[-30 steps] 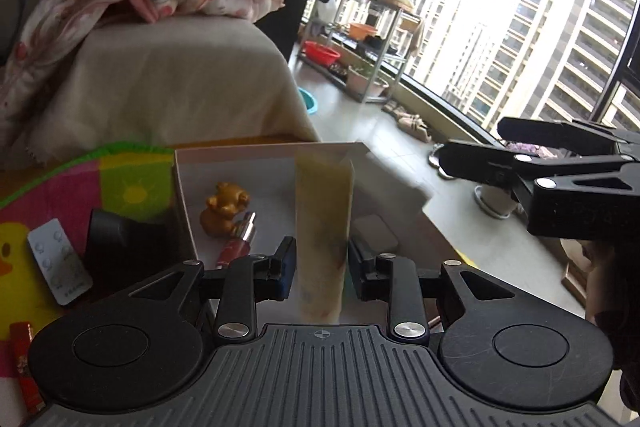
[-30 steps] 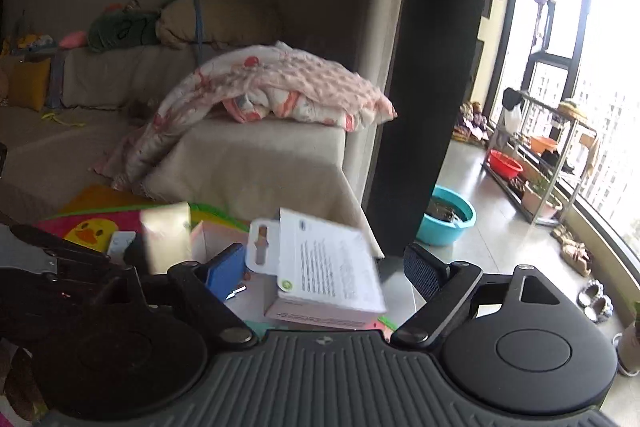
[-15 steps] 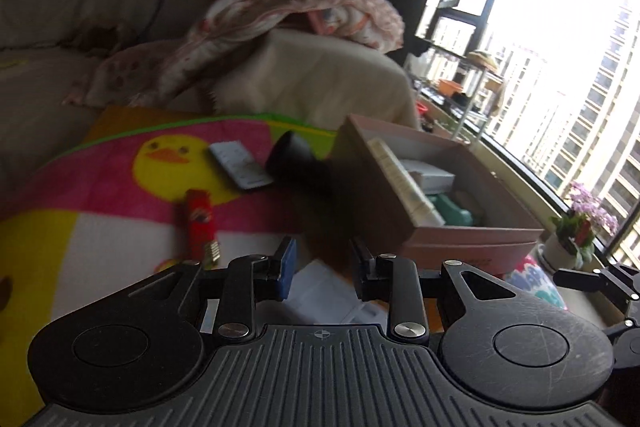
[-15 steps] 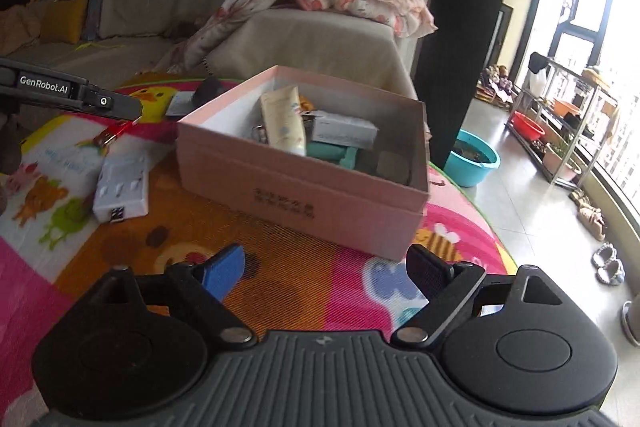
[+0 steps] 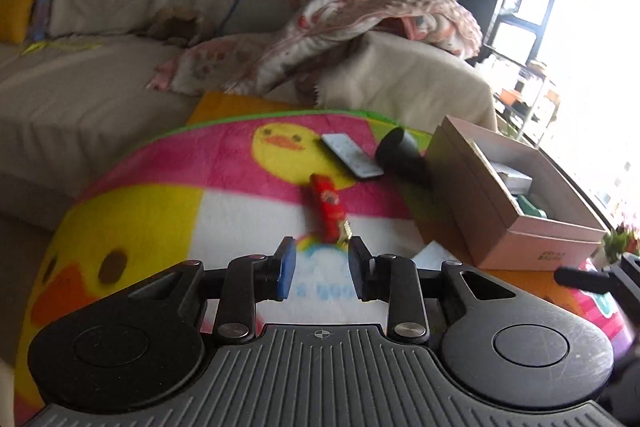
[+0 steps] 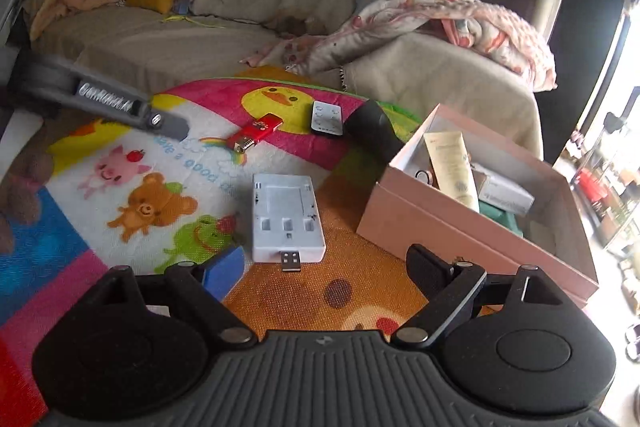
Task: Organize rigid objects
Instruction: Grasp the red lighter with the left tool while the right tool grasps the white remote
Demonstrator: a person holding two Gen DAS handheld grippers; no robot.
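The left gripper (image 5: 321, 269) has narrow, empty jaws; the red lighter (image 5: 328, 213) lies just ahead. The right gripper (image 6: 326, 267) has wide, empty jaws, with the white charger (image 6: 286, 223) just ahead.

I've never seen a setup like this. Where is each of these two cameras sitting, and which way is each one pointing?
Left wrist view: sits on the left gripper, looking forward between its open fingers over the mat at the red packet; the right gripper's tip shows at right.
Right wrist view: sits on the right gripper, looking between its open fingers at the white charger; the left gripper crosses the left edge.
Shared: red packet, remote, black cylinder, pink box.
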